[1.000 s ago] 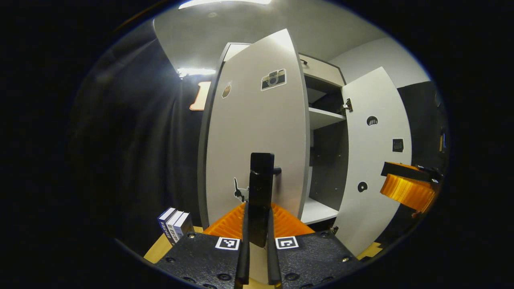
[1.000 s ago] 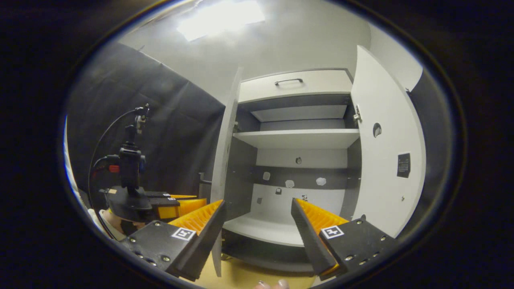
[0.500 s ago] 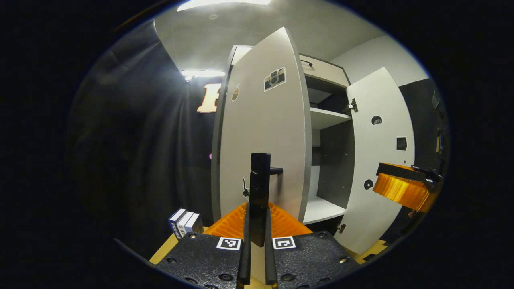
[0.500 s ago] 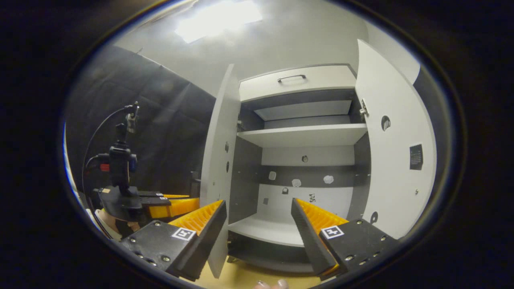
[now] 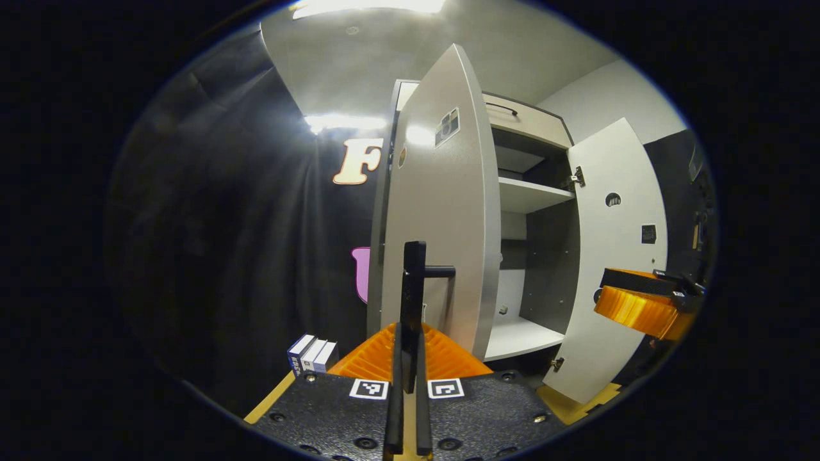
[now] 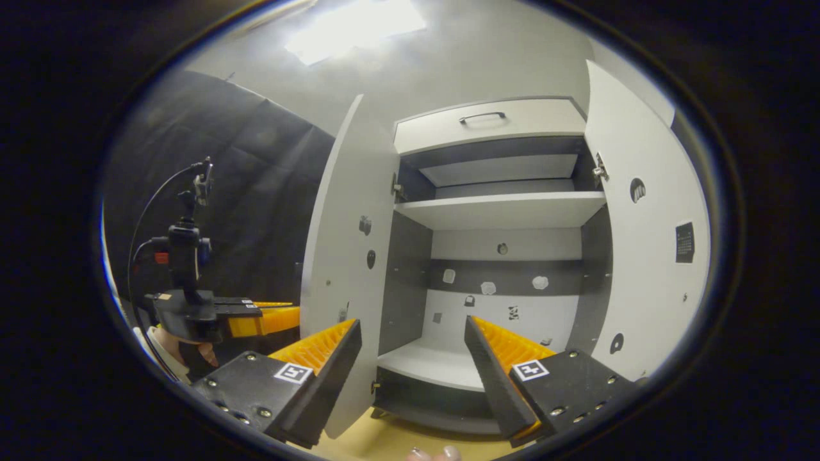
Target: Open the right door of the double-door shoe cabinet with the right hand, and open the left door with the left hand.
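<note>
Both doors of the shoe cabinet [image 6: 493, 211] are swung out. The left door [image 5: 442, 224] is held by its handle [image 5: 413, 282], pinched in the left tongs [image 5: 407, 358]; release is judged next. The right tongs [image 6: 413, 358] are spread wide, empty, beside the right door [image 6: 647, 243].

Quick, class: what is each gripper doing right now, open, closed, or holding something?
Left gripper: closed on the left door's handle.
Right gripper: open, holding nothing, facing the open cabinet.
</note>
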A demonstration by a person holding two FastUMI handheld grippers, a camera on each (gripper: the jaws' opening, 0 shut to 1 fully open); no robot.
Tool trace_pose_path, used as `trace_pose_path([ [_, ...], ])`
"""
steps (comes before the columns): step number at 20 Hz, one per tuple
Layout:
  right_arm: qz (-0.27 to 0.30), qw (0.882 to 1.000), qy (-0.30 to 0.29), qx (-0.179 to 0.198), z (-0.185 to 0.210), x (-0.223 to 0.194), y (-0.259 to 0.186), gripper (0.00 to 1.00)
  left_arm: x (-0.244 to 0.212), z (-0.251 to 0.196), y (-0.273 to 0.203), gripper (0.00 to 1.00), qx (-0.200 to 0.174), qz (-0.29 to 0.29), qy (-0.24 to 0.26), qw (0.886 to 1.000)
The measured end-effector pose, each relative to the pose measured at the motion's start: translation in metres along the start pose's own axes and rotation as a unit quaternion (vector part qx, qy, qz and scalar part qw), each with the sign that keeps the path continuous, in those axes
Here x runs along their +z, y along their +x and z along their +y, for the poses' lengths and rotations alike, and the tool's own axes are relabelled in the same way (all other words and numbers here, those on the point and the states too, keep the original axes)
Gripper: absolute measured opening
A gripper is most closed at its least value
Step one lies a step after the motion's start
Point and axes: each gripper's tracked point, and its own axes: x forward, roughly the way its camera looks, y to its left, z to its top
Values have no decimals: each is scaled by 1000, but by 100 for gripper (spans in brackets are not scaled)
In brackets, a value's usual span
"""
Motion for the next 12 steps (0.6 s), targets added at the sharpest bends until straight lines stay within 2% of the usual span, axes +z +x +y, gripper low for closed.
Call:
trace_pose_path([
  [2, 2, 1000, 1, -3, 2, -1, 2, 98, 1, 4, 0, 3, 7, -1, 1, 1000],
  [3, 2, 1000, 1, -4, 3, -1, 2, 98, 0, 8, 0, 6, 15, -1, 0, 1000],
  [7, 2, 1000, 3, -9, 9, -3, 7, 98, 2, 29, -3, 0, 58, -3, 8, 998],
  [12, 6, 1000, 1, -16, 14, -8, 15, 98, 2, 26, -1, 0, 45, -6, -2, 999],
])
